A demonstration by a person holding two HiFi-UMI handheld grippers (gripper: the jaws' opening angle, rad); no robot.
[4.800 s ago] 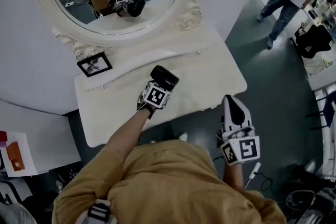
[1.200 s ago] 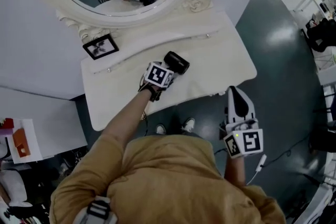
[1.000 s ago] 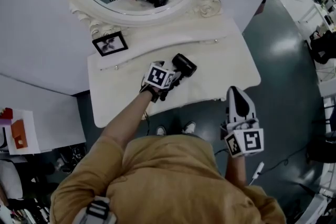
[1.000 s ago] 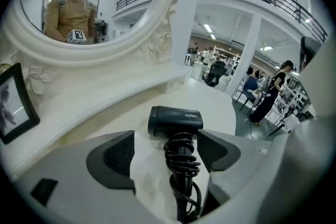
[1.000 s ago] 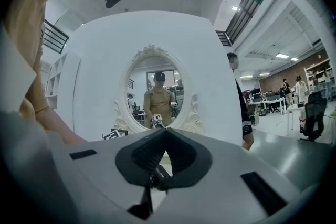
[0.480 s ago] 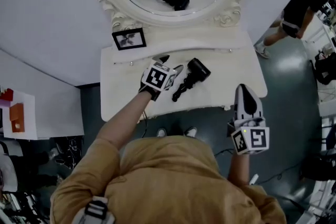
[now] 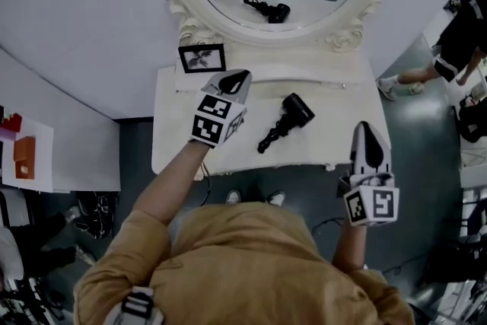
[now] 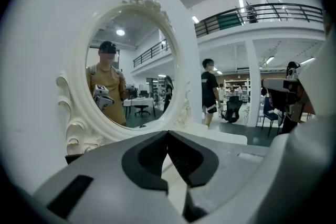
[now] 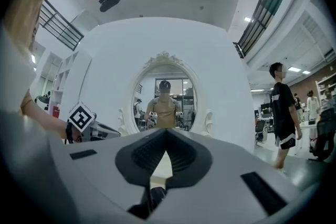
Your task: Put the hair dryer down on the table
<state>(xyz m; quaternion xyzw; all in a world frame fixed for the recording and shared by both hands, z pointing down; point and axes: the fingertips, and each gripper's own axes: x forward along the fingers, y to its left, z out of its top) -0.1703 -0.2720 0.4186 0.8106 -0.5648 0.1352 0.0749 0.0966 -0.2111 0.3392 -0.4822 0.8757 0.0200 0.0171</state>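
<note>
Hair dryer (image 7: 285, 120) lies on table (image 7: 171, 141), free of both grippers. Left gripper (image 7: 240, 77): jaws just clenched, empty. Right gripper (image 7: 367, 130): jaws clenched, empty.

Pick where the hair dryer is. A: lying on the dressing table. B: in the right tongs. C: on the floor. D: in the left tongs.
A: the hair dryer lies on the dressing table, clear of the left tongs, whose jaws have just closed on nothing.

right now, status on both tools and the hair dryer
Left tool just closed, empty. Right tool shut, empty. Hair dryer lying free on vanity table. Nothing in the way.
</note>
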